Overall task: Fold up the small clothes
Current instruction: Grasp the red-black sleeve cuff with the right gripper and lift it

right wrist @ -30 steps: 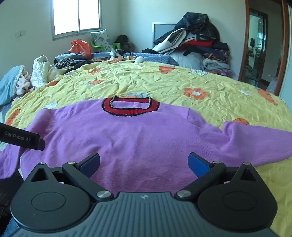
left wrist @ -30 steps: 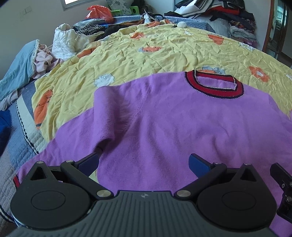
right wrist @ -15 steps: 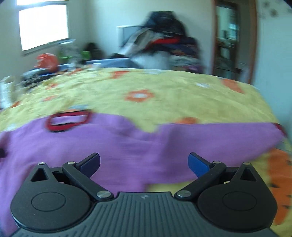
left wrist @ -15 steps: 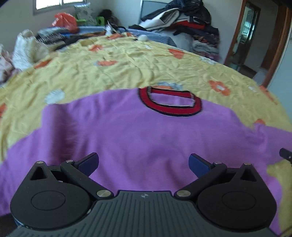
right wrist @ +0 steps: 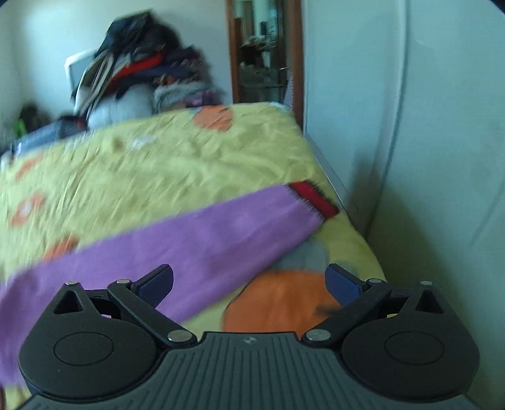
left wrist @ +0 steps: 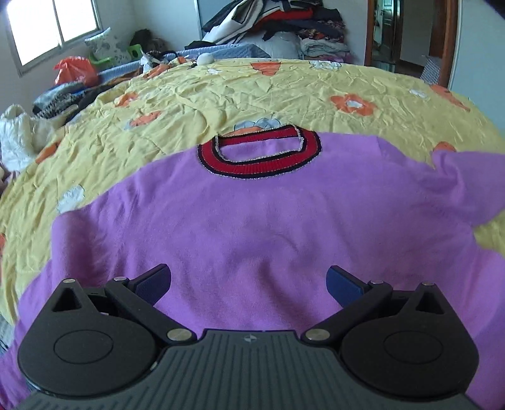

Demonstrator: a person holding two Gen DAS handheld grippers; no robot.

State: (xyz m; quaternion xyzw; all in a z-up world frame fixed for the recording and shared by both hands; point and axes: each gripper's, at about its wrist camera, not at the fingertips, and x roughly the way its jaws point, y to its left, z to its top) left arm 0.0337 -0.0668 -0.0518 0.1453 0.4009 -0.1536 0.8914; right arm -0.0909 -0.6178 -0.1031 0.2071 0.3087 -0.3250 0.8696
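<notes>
The right gripper [right wrist: 249, 280] is spread wide and has hold of nothing; whether its blue pads brush the cloth beneath cannot be told, as this view is smeared with motion. From it, the purple sweater's sleeve [right wrist: 195, 243] runs as a long band from about eight o'clock up toward two o'clock, ending in a red cuff [right wrist: 312, 197] near the edge of the yellow flowered bedspread [right wrist: 164, 167]. That slant is what the next grasp depends on, I judge: the cuff lies ahead and to the right, and this hand is plainly the nearer one to it. The left gripper [left wrist: 249, 280] is likewise wide open and empty, hovering over the sweater body [left wrist: 258, 227], which lies flat with its red neckband [left wrist: 258, 153] at twelve o'clock. Beyond, at the bed's far side, a heap of clothes [left wrist: 277, 28] is piled against the wall.
</notes>
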